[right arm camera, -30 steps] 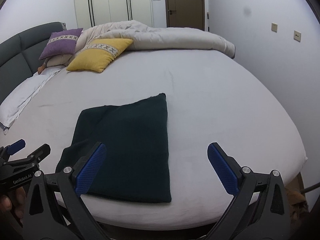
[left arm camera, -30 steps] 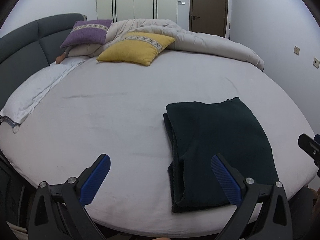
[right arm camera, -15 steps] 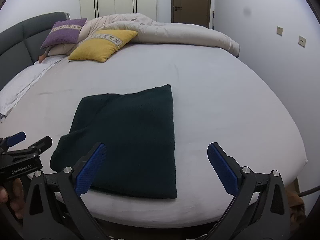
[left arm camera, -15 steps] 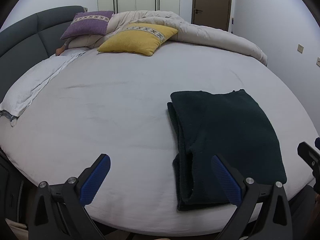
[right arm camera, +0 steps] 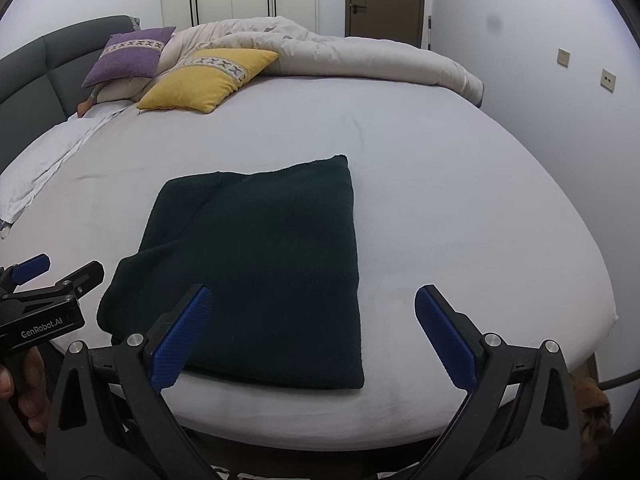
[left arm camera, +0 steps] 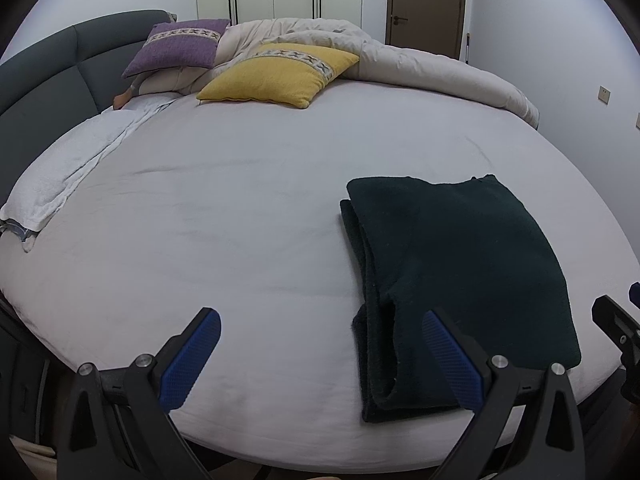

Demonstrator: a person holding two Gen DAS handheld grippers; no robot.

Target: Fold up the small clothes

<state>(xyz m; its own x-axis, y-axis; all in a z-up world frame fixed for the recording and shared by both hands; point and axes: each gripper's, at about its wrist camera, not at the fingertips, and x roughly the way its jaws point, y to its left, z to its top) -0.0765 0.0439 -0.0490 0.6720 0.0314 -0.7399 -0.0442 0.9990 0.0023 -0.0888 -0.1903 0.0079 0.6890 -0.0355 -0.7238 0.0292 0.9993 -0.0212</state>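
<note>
A dark green knitted garment lies folded into a flat rectangle near the front edge of the bed; it also shows in the right wrist view. My left gripper is open and empty, held above the bed's front edge, its right finger over the garment's near left corner. My right gripper is open and empty, above the garment's near right corner. The left gripper also shows at the left of the right wrist view.
A yellow cushion, a purple cushion and a bunched beige duvet lie at the bed's far side. A white towel lies along the left edge. A grey headboard stands at left.
Both grippers have tilted and drawn slightly, so the garment sits a little farther in view. The garment itself has not moved. Both grippers stay open.
</note>
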